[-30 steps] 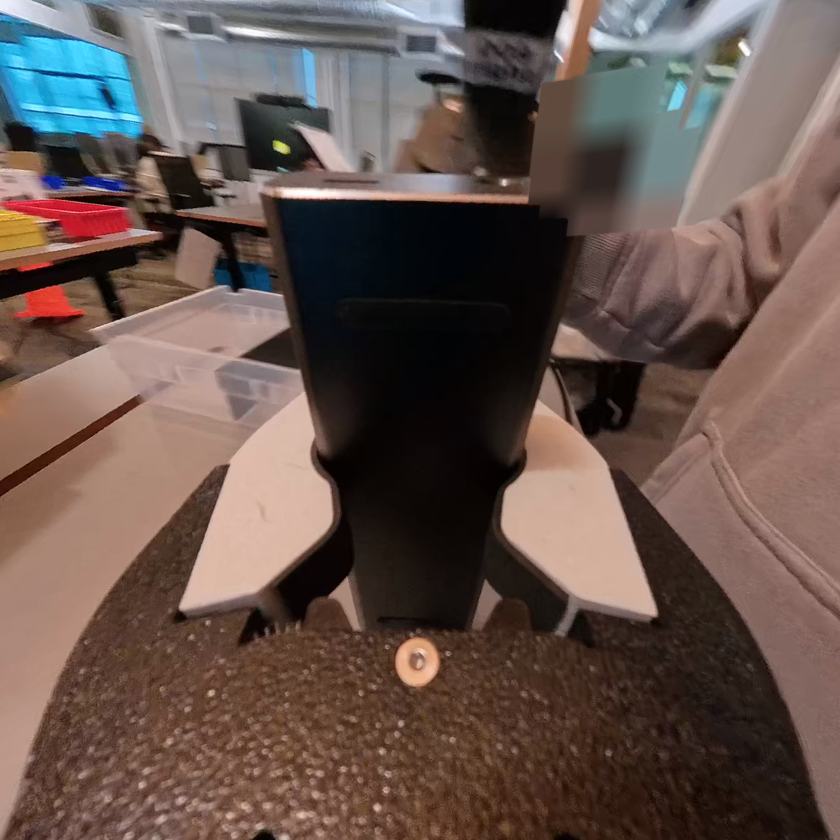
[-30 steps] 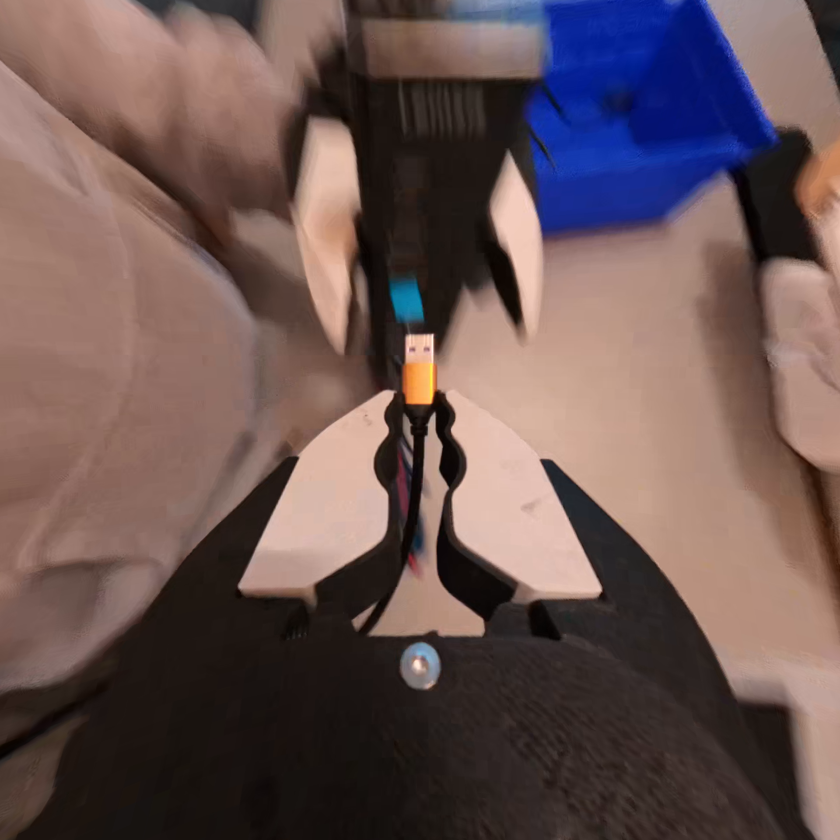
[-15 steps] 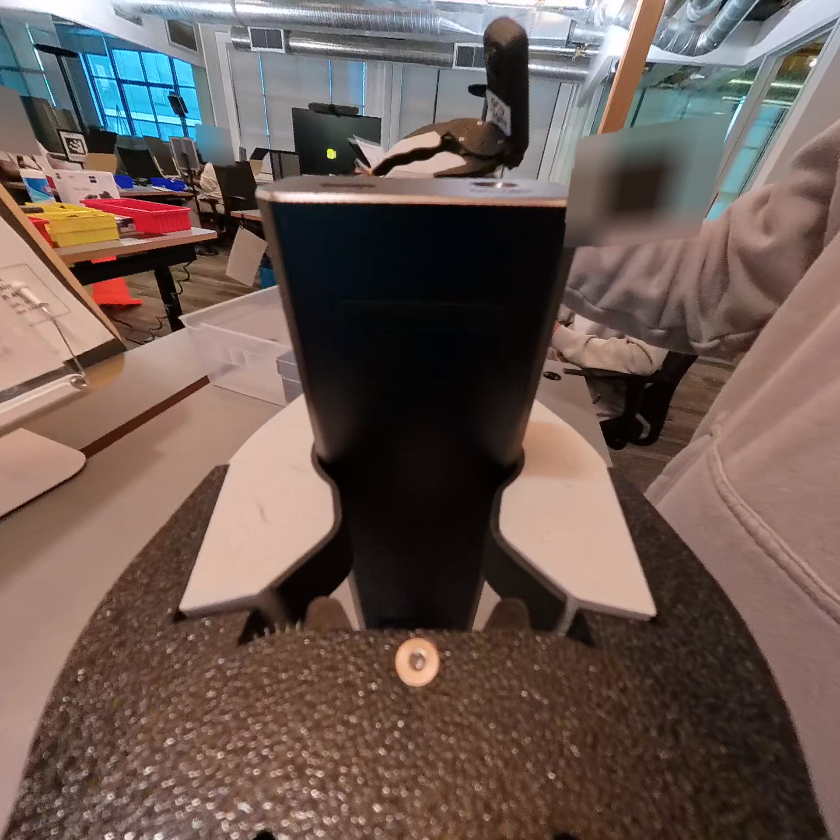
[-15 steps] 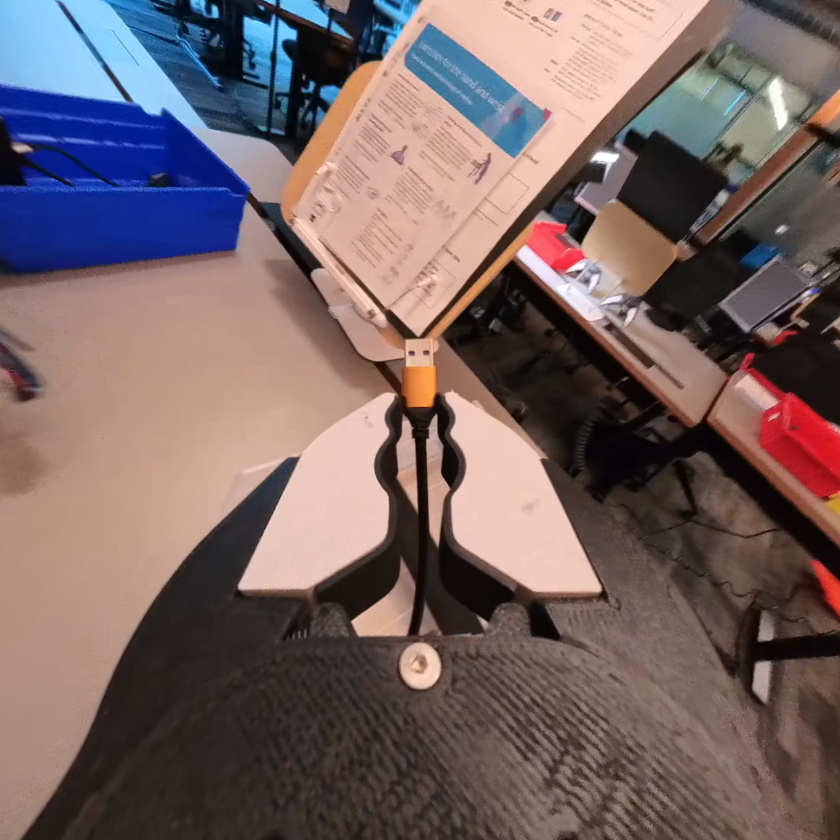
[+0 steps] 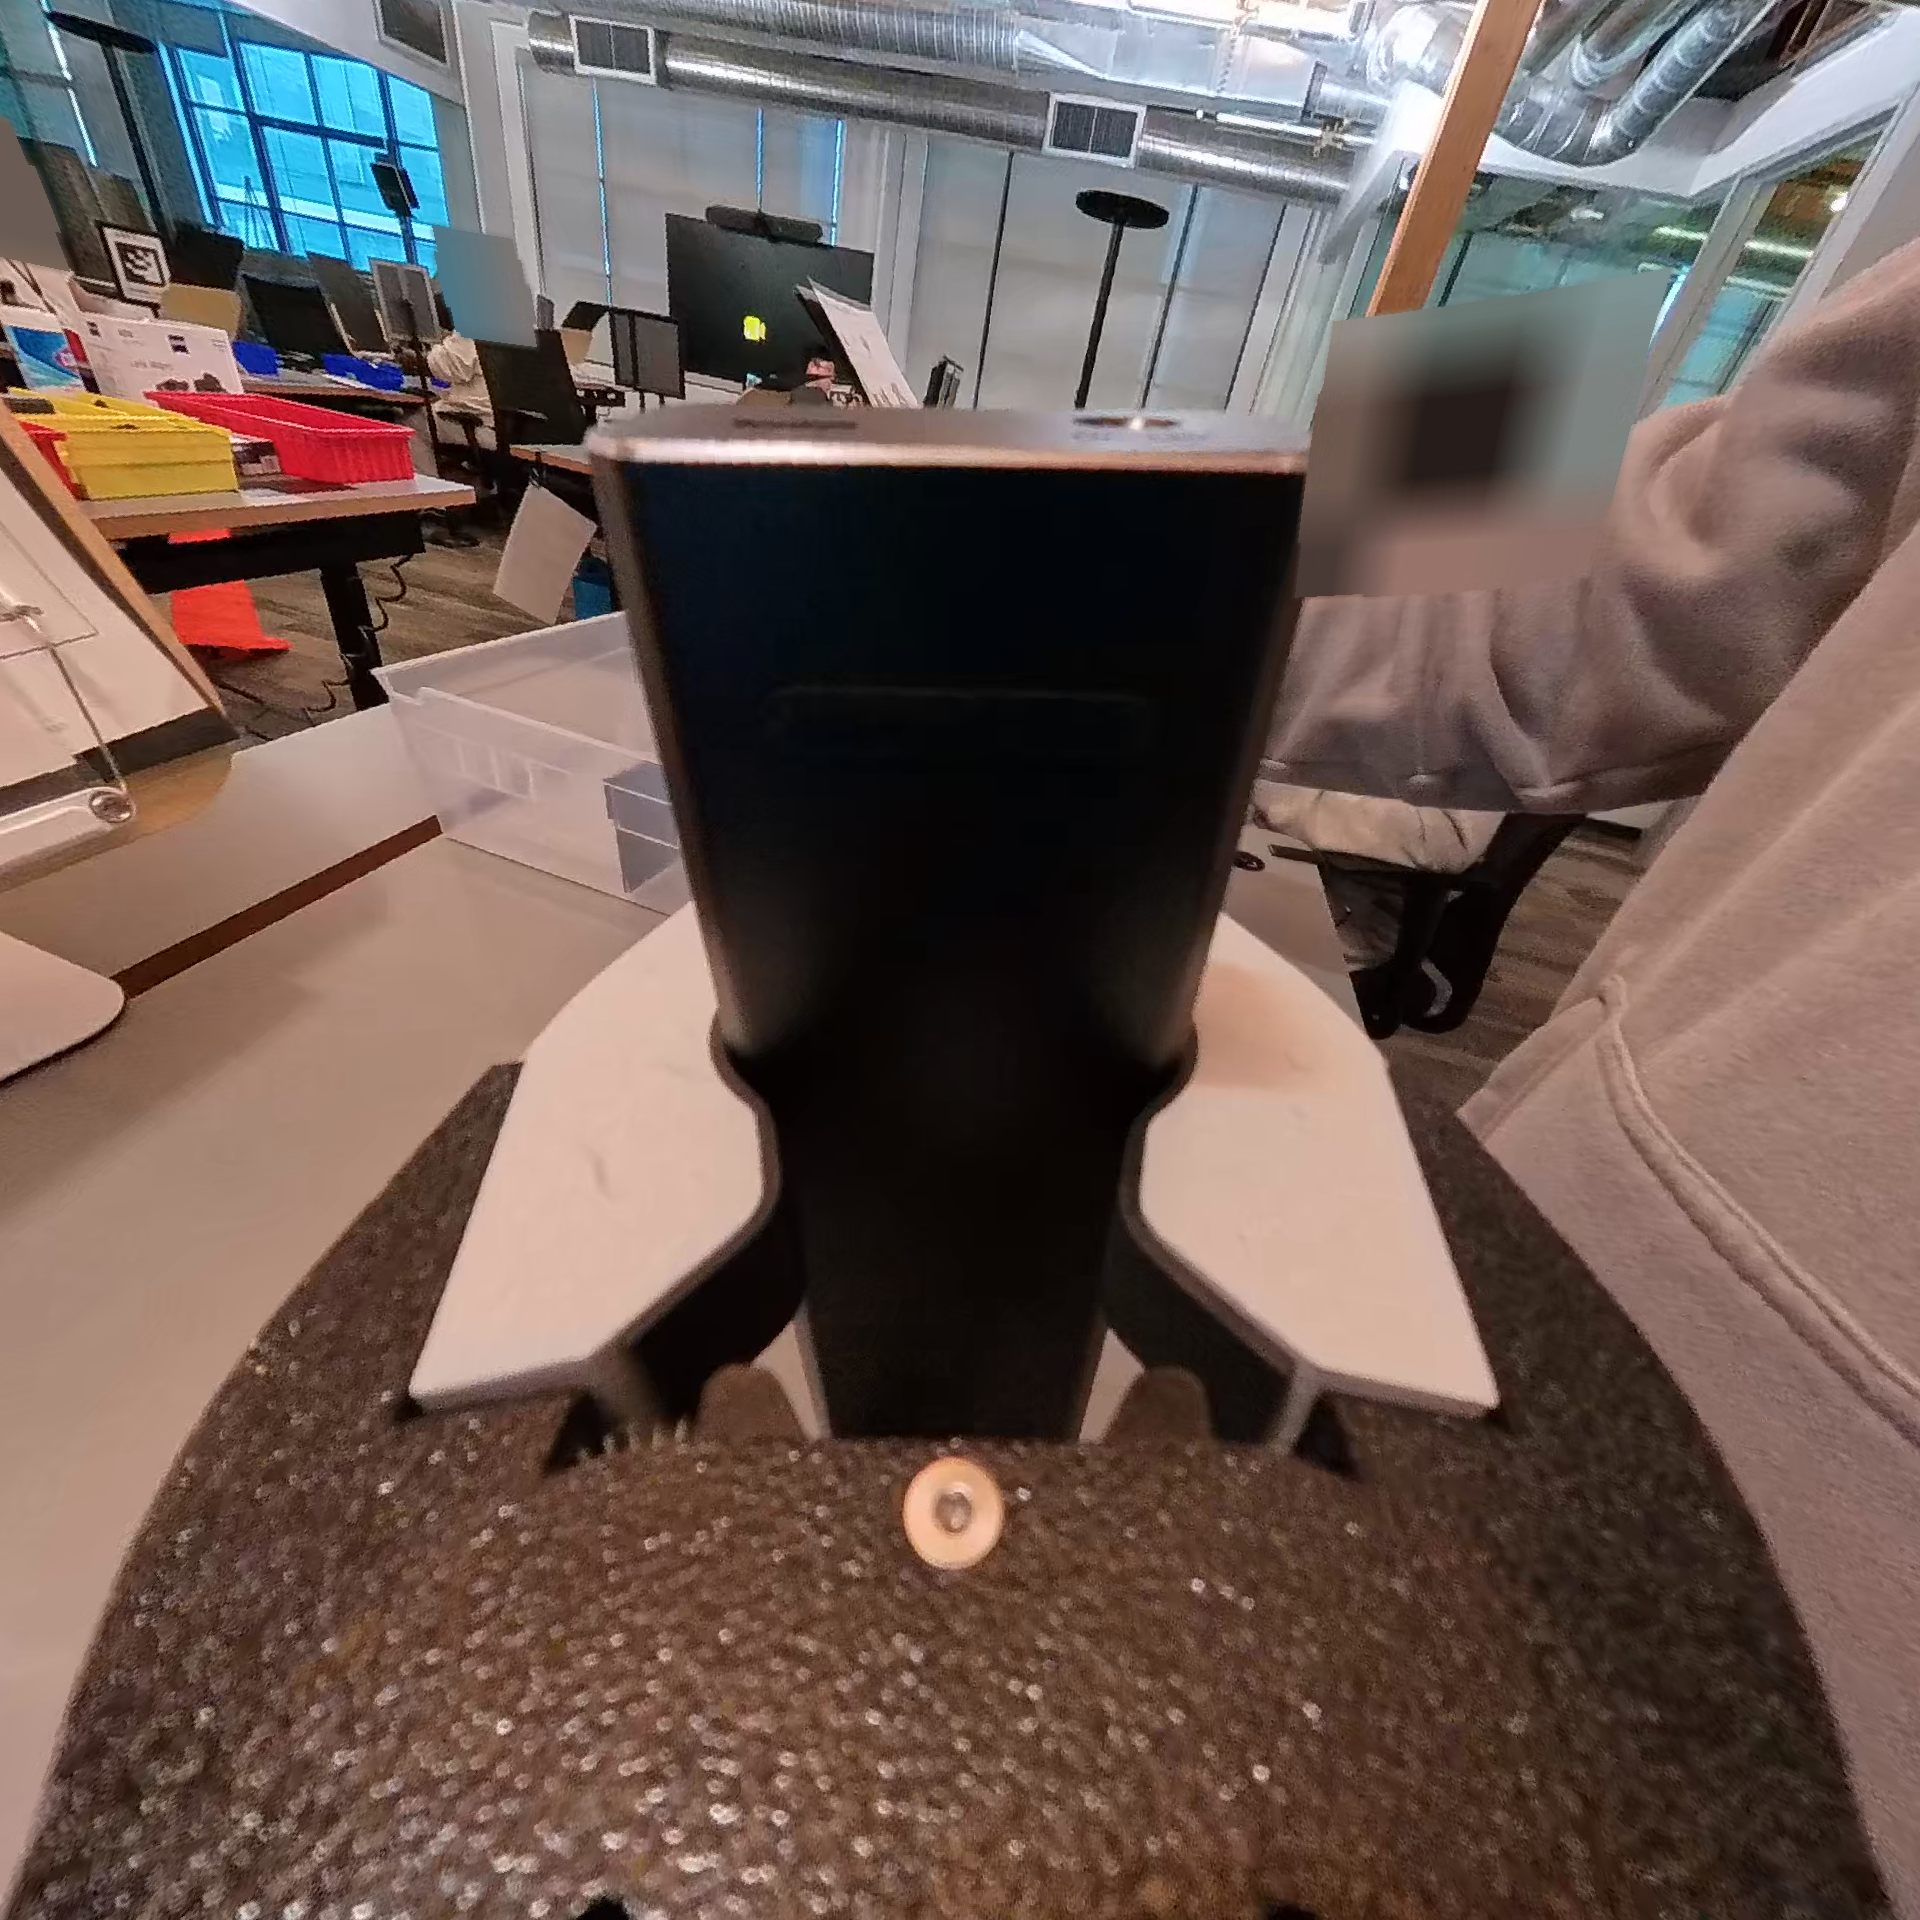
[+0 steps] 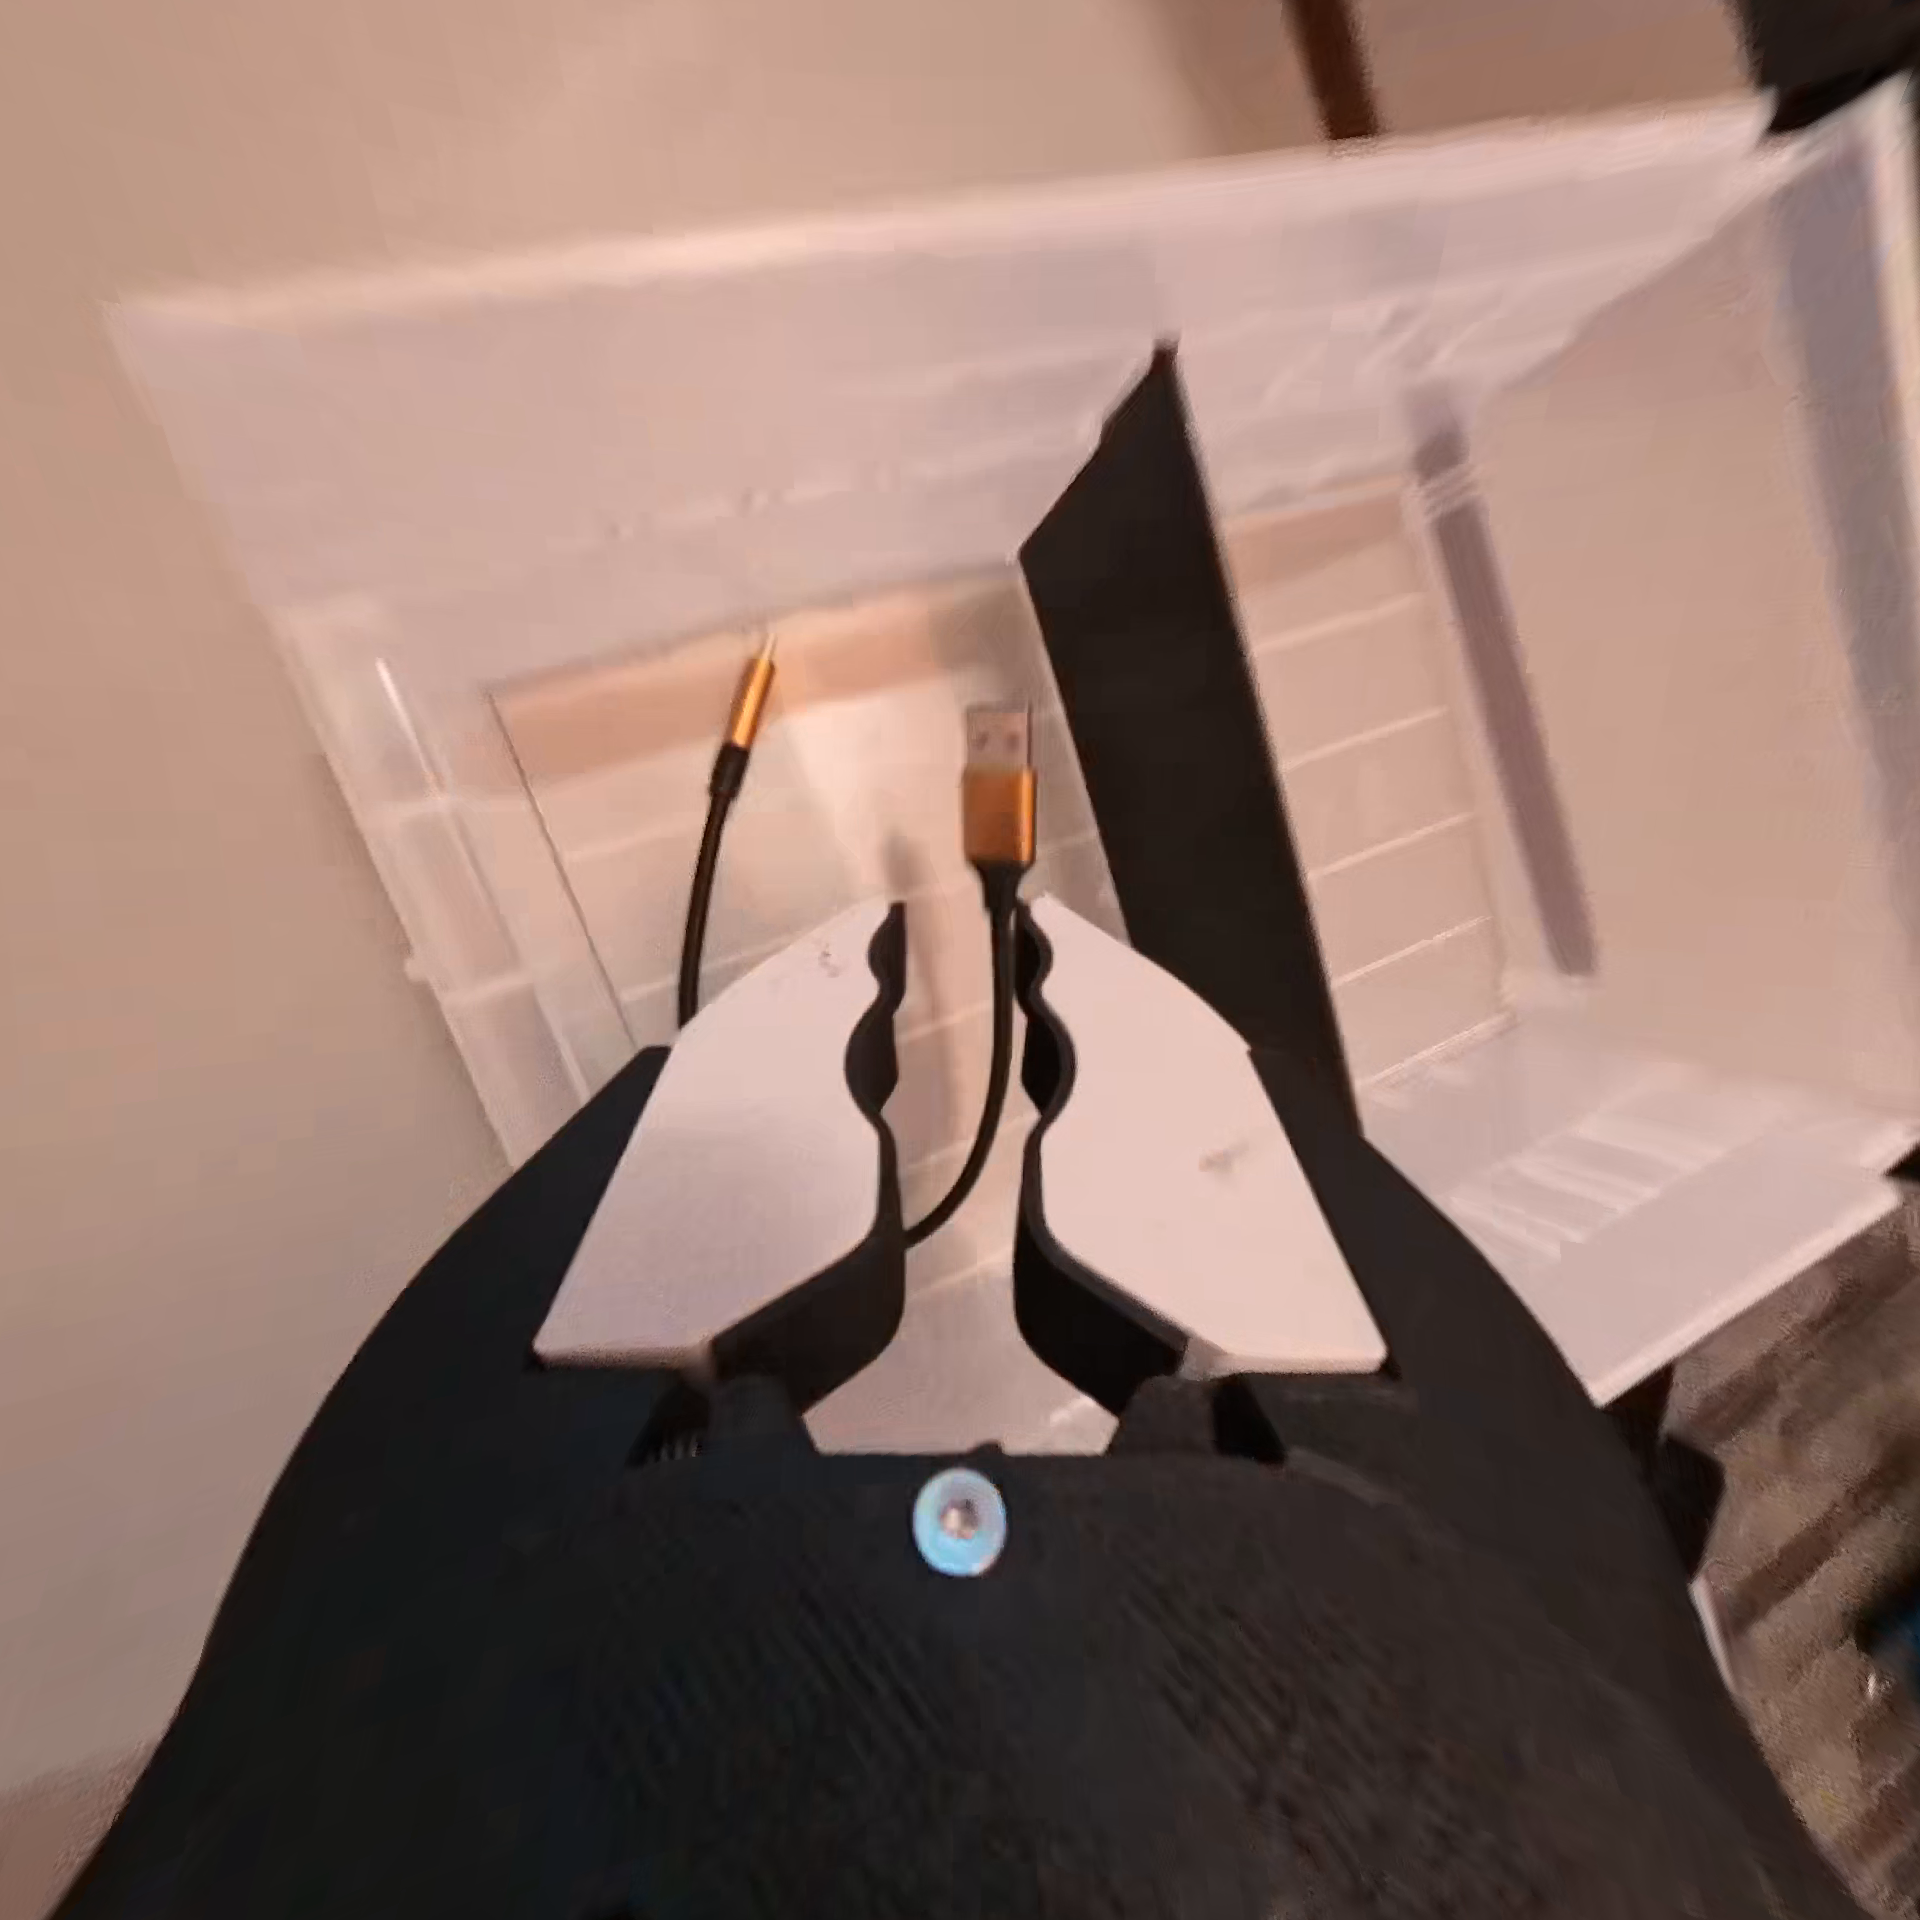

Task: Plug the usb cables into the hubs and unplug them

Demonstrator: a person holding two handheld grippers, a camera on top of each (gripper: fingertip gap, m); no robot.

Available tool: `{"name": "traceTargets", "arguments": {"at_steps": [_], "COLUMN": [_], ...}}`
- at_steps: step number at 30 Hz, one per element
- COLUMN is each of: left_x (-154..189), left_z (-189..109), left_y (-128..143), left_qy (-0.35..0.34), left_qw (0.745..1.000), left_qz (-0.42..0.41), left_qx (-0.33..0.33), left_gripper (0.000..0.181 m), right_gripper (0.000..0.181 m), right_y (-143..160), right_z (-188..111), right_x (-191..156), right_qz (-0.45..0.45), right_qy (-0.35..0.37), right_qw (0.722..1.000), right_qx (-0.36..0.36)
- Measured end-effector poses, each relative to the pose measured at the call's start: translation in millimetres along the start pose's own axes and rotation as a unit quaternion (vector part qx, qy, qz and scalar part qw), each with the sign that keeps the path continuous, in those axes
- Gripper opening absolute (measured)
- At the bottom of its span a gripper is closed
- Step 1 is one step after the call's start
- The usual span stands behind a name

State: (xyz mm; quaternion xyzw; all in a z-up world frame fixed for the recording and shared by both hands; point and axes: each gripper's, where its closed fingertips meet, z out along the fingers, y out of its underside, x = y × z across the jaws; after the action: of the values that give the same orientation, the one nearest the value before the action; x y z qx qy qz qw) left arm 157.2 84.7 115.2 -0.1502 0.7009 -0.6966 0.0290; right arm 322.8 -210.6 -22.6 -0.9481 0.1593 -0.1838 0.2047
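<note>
My left gripper [image 5: 956,1039] is shut on a dark hub [image 5: 956,675], a black block with a silver top face, held upright above the table. My right gripper [image 6: 961,914] is open above a clear plastic bin [image 6: 623,395]. A black USB cable with an orange USB-A plug [image 6: 1000,800] runs loose between the jaws, close to the right finger [image 6: 1143,1122]. The cable's other orange plug [image 6: 750,707] points into the bin at the left. The right wrist view is blurred.
The clear bin also shows in the left wrist view [image 5: 499,717] on the grey table [image 5: 208,1091]. A dark panel [image 6: 1174,727] stands inside it. A document stand [image 5: 62,665] is at the left. A person's sleeve [image 5: 1507,707] reaches behind the hub.
My right gripper swung from facing the document stand to over the clear bin and opened, so the cable is no longer pinched. The left gripper still holds the hub.
</note>
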Motion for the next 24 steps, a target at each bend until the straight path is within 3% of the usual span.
{"name": "traceTargets", "arguments": {"at_steps": [1, 4, 7, 9, 12, 14, 17, 19, 24], "left_x": [-1.1, -2.1, 1.4, 3.7, 11.0, 15.9, 22.6, 26.2, 33.5], "left_z": [-0.2, -0.1, 1.3, 4.1, 10.7, 15.5, 20.6, 22.2, 22.0], "left_y": [-0.4, -1.1, -3.0, -2.7, -2.4, -1.7, 1.9, 4.1, 4.3], "left_qy": [-0.002, -0.005, 0.005, 0.013, 0.038, 0.052, 0.067, 0.073, 0.084], "left_qw": [1.000, 1.000, 1.000, 1.000, 0.999, 0.998, 0.997, 0.996, 0.995], "left_qz": [-0.002, -0.001, -0.001, 0.003, 0.011, 0.021, 0.034, 0.042, 0.048], "left_qx": [0.002, 0.006, 0.014, 0.013, 0.011, 0.006, -0.010, -0.018, -0.022], "left_gripper": [0.071, 0.071, 0.071, 0.071, 0.071, 0.071, 0.071, 0.071, 0.071], "right_gripper": [0.030, 0.067, 0.068, 0.069, 0.070, 0.062, 0.052, 0.038, 0.025], "right_y": [5.5, 3.5, -47.4, -101.8, -168.0, -199.7, -237.2, -250.5, -265.6], "right_z": [2.0, -10.1, -40.4, -58.7, -75.1, -79.0, -84.3, -82.5, -88.8], "right_x": [1.9, 16.8, -3.6, -53.0, -146.0, -195.8, -237.3, -248.3, -256.7], "right_qz": [0.009, 0.071, 0.130, 0.115, 0.048, 0.005, 0.003, 0.018, 0.008], "right_qy": [0.001, 0.043, 0.012, -0.071, -0.186, -0.227, -0.268, -0.282, -0.268], "right_qw": [1.000, 0.997, 0.987, 0.973, 0.945, 0.929, 0.903, 0.892, 0.879], "right_qx": [-0.015, -0.009, 0.096, 0.188, 0.265, 0.293, 0.337, 0.352, 0.394]}}
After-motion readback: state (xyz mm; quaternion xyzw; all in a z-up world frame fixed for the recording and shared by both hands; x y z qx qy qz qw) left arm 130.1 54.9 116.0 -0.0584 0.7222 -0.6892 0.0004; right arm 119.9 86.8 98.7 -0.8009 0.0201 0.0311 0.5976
